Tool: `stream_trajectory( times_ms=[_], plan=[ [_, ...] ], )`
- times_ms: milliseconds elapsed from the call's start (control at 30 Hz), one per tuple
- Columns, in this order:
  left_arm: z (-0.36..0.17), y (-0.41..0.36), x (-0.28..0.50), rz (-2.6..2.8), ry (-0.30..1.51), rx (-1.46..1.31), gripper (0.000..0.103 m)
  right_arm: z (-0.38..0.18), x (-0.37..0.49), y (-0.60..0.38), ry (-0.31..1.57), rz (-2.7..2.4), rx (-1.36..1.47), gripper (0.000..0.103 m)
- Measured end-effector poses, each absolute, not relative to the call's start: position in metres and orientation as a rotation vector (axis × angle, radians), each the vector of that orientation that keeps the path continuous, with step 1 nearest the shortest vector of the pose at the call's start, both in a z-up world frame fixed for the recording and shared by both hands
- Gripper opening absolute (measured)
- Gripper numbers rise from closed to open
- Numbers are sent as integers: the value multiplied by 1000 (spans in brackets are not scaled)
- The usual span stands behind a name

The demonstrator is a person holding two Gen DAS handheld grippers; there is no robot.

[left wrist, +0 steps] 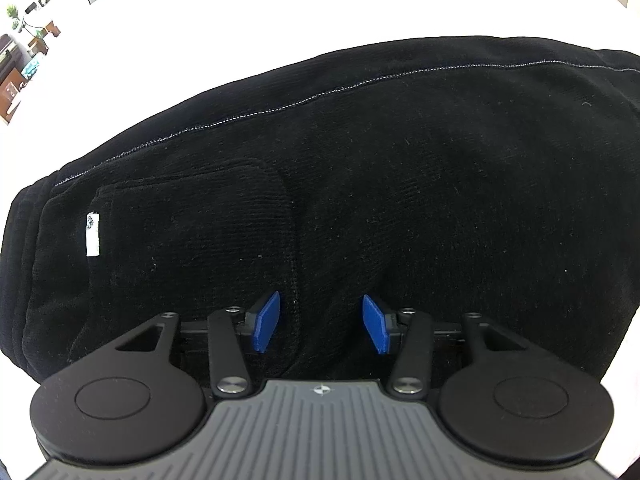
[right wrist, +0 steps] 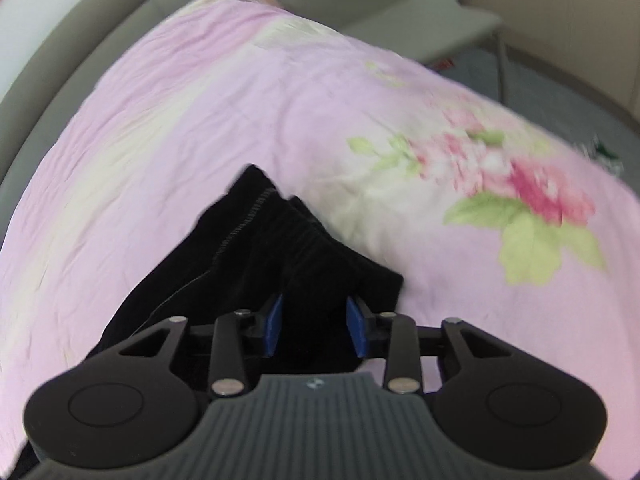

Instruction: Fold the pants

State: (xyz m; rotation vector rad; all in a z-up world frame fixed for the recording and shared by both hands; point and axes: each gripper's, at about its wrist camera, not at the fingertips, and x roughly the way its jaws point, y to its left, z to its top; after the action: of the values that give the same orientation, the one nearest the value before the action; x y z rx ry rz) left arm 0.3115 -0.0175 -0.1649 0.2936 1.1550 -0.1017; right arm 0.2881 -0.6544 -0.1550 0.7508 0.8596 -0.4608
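The black pants [left wrist: 360, 184] fill most of the left wrist view, lying flat with a white label [left wrist: 93, 234] at the left and a pale stitched seam along the far edge. My left gripper [left wrist: 322, 326] hangs just over them with its blue pads [left wrist: 267, 322] apart and nothing pinched. In the right wrist view a ribbed end of the pants [right wrist: 304, 248] lies on the pink sheet. My right gripper [right wrist: 315, 327] stands over that end, jaws narrowly open. Black cloth lies between and beside its blue pads [right wrist: 274, 325], which do not visibly press it.
A pink floral bedsheet [right wrist: 360, 120] covers the bed around the pants; it looks washed-out white [left wrist: 280, 20] in the left wrist view. Beyond the bed are a grey chair or table [right wrist: 460, 28] and floor at the right. Shelves with small items [left wrist: 24, 52] stand far left.
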Motion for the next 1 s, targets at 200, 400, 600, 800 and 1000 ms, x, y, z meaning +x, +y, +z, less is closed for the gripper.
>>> stream_trajectory(
  times_ms=[200,400,600,800,1000],
  plan=[
    [-165,-14,313,-112,1162,296,57,-135,283,-633,842,-475,552,5],
    [-165,-13,314,-116,1157,287,59,-166,286,-639,888,-506,526,5],
    [-148,-1,298,-97,1124,229,59,-145,285,-626,910,-495,435,27],
    [-119,-1,247,-186,1095,184,59,-117,259,-562,930,-335,304,40],
    [-119,-13,186,-281,1120,114,59,-121,234,-492,967,-176,245,42]
  ],
)
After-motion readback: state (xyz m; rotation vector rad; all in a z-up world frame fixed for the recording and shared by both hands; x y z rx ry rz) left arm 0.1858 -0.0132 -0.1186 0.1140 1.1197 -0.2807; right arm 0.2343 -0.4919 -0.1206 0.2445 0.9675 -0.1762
